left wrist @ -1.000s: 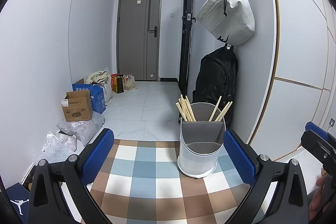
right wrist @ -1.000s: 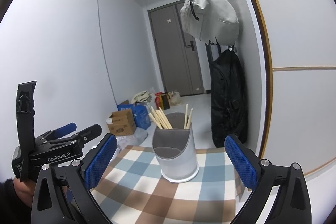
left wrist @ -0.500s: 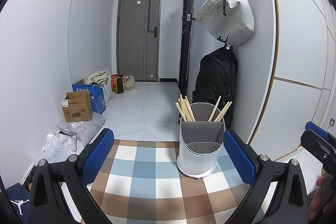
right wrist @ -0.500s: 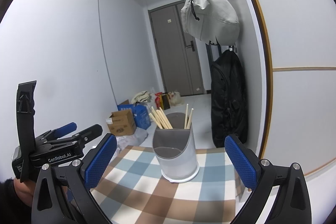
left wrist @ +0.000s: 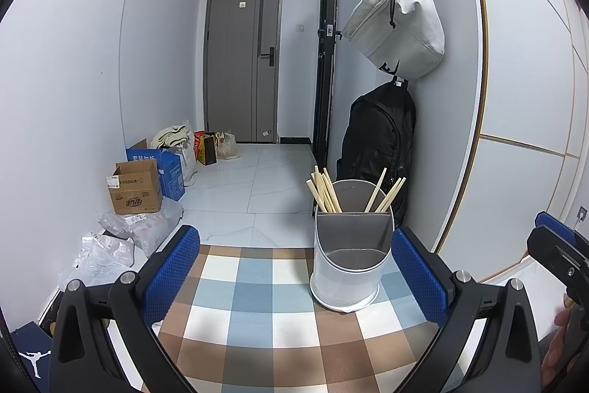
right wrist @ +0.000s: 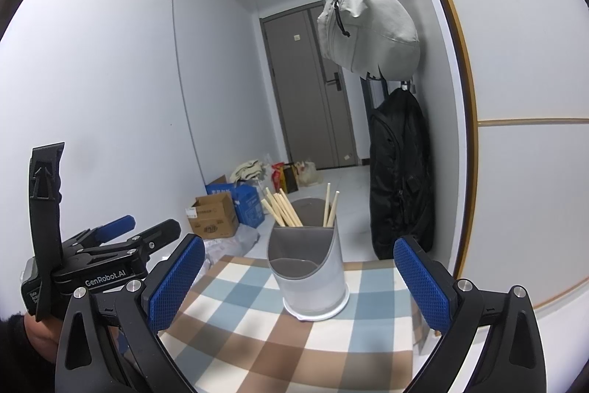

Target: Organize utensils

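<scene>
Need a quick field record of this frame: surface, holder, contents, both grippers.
surface: checked tablecloth, blue, brown and white
holder: white utensil holder with grey divided insert, upright on the cloth
contents: wooden chopsticks in two rear compartments; front compartment looks empty
left gripper: open, holding nothing, holder just inside its right finger
right gripper: open, holding nothing, holder between its fingers in view
loose utensils on cloth: none visible
background: grey bag and black backpack hanging on wall
</scene>
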`<state>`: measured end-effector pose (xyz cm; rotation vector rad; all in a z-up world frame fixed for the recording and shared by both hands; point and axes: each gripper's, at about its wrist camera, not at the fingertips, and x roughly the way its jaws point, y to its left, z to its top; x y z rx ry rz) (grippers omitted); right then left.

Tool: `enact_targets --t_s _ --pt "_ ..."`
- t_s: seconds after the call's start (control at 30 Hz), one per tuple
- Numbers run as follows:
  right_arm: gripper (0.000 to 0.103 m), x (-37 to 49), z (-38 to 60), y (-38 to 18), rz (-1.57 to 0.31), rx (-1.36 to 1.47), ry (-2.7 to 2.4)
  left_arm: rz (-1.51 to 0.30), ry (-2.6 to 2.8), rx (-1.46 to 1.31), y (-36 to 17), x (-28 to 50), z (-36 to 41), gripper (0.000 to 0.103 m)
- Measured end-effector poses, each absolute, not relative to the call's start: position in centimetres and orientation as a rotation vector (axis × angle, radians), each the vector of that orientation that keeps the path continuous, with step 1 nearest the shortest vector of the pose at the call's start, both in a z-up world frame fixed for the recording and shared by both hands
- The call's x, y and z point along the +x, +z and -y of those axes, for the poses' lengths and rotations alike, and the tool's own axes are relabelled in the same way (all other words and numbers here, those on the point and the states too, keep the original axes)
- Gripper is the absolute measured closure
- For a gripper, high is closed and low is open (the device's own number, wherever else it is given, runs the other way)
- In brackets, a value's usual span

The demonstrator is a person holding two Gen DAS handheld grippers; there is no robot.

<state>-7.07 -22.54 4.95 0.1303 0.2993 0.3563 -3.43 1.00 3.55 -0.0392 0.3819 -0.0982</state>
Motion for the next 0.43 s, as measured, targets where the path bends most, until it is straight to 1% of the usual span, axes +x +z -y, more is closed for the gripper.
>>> enact_targets --t_s 0.43 --pt "0.000 -7.03 22.48 4.92 -0.298 0.127 0.356 -0.383 -0.110 -0.052 3.58 -3.41 -1.00 0.002"
